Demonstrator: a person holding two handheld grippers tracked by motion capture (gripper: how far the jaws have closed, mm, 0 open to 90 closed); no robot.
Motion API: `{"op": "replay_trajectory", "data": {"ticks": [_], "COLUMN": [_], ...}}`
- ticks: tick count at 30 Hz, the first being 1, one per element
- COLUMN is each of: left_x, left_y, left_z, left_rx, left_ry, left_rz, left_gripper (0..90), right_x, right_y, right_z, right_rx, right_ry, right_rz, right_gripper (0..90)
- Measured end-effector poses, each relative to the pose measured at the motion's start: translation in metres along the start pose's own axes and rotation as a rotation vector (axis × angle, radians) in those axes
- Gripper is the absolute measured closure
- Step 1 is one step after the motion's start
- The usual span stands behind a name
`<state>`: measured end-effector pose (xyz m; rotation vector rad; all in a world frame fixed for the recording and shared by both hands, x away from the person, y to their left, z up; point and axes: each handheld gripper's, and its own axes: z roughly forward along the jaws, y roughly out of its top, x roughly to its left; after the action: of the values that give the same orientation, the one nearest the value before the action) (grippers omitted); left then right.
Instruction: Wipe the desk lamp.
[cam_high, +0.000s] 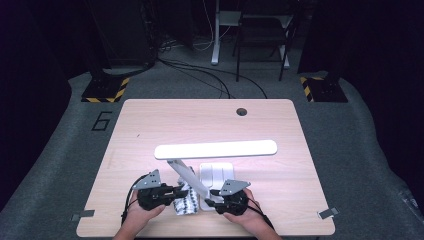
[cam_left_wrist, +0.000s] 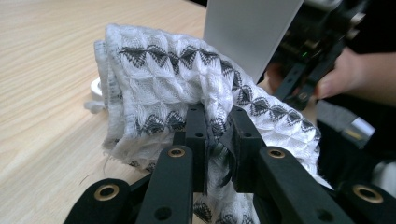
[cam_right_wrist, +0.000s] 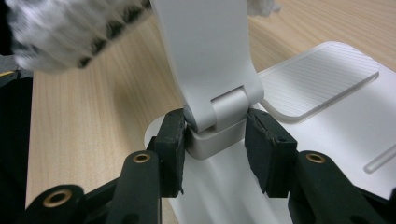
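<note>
At the near edge of the table (cam_high: 150, 115), I hold the left gripper (cam_high: 172, 190) at 7 o'clock from the table's centre. Its jaws are clamped on a fold of the cloth (cam_left_wrist: 187, 88), a white weave with dark diamond rows. In the left gripper view the cloth bunches over and around both jaws. In the high view it sits just left of the lamp arm (cam_high: 187, 175), at 6 o'clock, between the two grippers.

I hold the right gripper (cam_right_wrist: 215, 140) at 5 o'clock. Its jaws grip the hinge (cam_right_wrist: 224, 112) at the foot of the lamp arm, one pad on each side, above the lamp base (cam_high: 216, 172). The base lies flat on the table.

The arm rises from the hinge toward 11 o'clock. The lamp head (cam_high: 215, 149) is a long white bar, level, near the table's centre. A round hole (cam_high: 242, 111) sits at 12 o'clock near the far edge.
</note>
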<state>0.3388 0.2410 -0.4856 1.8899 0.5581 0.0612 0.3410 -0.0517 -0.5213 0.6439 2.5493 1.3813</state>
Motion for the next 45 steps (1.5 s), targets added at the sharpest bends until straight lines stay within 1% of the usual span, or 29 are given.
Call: {"op": "replay_trajectory", "data": {"ticks": [2,3,4,5,6,7,8,9,10,11,12,13,15,17,18,19,23,25,27,31,32,36,38,44,45], "left_x": [0.0,-0.001,-0.001,-0.002,-0.002,-0.002,-0.002,-0.001,-0.001,-0.001,-0.001,0.0,0.0,0.0,0.0,-0.001,0.0,-0.001,-0.001,0.0,0.0,0.0,-0.001,-0.002,-0.002], "left_y": [0.0,0.0,0.0,0.0,0.0,0.0,0.0,-0.001,-0.001,-0.002,-0.002,-0.002,-0.003,-0.003,-0.003,-0.003,-0.003,-0.002,-0.002,0.0,0.0,0.002,0.005,0.01,0.013], "left_z": [0.002,0.007,0.007,0.014,0.014,0.019,0.019,0.023,0.023,0.026,0.026,0.029,0.032,0.032,0.032,0.032,0.031,0.031,0.03,0.026,0.025,0.022,0.019,0.012,0.009], "left_rx": [0.001,0.01,0.01,0.023,0.023,0.036,0.036,0.053,0.053,0.061,0.061,0.066,0.066,0.064,0.063,0.058,0.062,0.059,0.055,0.036,0.035,0.016,0.008,-0.01,-0.018], "left_ry": [-0.004,-0.011,-0.011,-0.013,-0.013,-0.011,-0.011,-0.007,-0.007,0.002,0.002,0.013,0.021,0.017,0.017,0.027,0.019,0.014,0.018,0.007,0.004,0.01,0.004,0.008,0.01], "left_rz": [0.002,0.003,0.003,0.01,0.01,0.012,0.012,0.018,0.018,0.018,0.018,0.017,0.017,0.016,0.013,0.016,0.023,0.021,0.021,0.023,0.029,0.03,0.034,0.047,0.052], "left_gripper": [80.6,80.6,80.6,80.6,80.6,80.5,80.5,80.5,80.5,80.4,80.4,80.3,80.2,80.1,80.1,80.1,80.1,80.1,80.1,80.1,80.0,80.1,80.0,80.0,80.0], "right_x": [0.0,0.0,0.0,0.0,0.0,0.0,0.0,0.0,0.0,0.0,0.0,0.0,0.0,0.0,0.0,0.0,0.0,0.0,0.0,0.0,0.0,0.0,0.0,0.0,0.0], "right_y": [0.0,0.0,0.0,0.0,0.0,0.0,0.0,0.0,0.0,0.0,0.0,0.0,0.0,0.0,0.0,0.0,0.0,0.0,0.0,0.0,0.0,0.0,0.0,0.0,0.0], "right_z": [0.0,0.0,0.0,0.0,0.0,0.0,0.0,0.0,0.0,0.0,0.0,0.0,0.0,0.0,0.0,0.0,0.0,0.0,0.0,0.0,0.0,0.0,0.0,0.0,0.0], "right_rx": [0.0,-0.001,-0.001,-0.001,-0.001,-0.001,-0.001,-0.001,-0.001,-0.001,-0.002,-0.002,-0.002,-0.001,-0.002,-0.002,-0.001,-0.001,-0.001,-0.001,-0.001,-0.001,-0.001,-0.002,-0.003], "right_ry": [0.001,0.001,0.001,0.003,0.003,0.002,0.001,0.002,0.002,0.002,0.001,0.002,0.001,0.001,0.001,0.001,0.001,0.001,0.001,0.001,0.001,0.001,0.001,0.002,0.002], "right_rz": [-0.001,-0.001,-0.001,-0.001,-0.001,-0.001,-0.001,-0.001,-0.001,0.0,-0.001,0.0,-0.001,0.0,0.0,-0.001,-0.001,-0.001,-0.001,0.0,-0.001,-0.001,0.0,0.001,-0.002], "right_gripper": [58.8,58.8,58.8,58.8,58.8,58.8,58.8,58.8,58.8,58.8,58.8,58.8,58.8,58.8,58.8,58.8,58.7,58.7,58.7,58.7,58.7,58.7,58.7,58.7,58.8]}}
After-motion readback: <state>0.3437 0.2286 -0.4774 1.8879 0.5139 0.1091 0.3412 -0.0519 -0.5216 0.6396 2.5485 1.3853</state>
